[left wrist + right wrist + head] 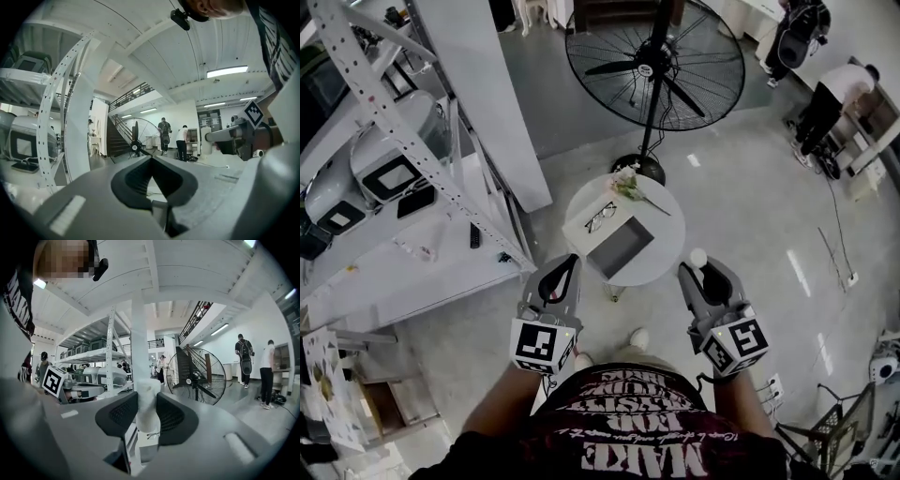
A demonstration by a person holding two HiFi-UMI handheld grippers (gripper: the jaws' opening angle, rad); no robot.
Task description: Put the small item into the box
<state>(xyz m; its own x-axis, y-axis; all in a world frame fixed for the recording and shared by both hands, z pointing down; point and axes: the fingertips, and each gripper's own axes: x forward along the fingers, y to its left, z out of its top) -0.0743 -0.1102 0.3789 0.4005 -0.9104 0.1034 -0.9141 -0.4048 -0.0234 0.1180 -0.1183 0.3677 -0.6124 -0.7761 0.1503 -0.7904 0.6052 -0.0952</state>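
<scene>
In front of the round white counter [670, 242] we are standing with both grippers held out, tips pointing toward it. The right gripper [701, 272] is clamping the small item [698, 256], a white, roughly cylindrical piece. In the right gripper view its jaws are pressing on both sides of the item, which is standing upright and poking out past them. We are judging this grip as a carry hold, with the item raised free of the counter so it can go over the box. The left gripper [571, 261] is carrying nothing. In the left gripper view its jaws are meeting tip to tip with only open room beyond them, so it is likely just staying out of the way. The box [621, 249] is lying on the counter between the two grippers' lines, open side up, and looking empty inside, ready to take the item.

Counting: two grippers, one small item, one box, one counter. Also on the counter: one pair of glasses [601, 217] just beside the box and one flower sprig [634, 190] nearer the far edge. One floor fan [656, 61] is standing beyond.
</scene>
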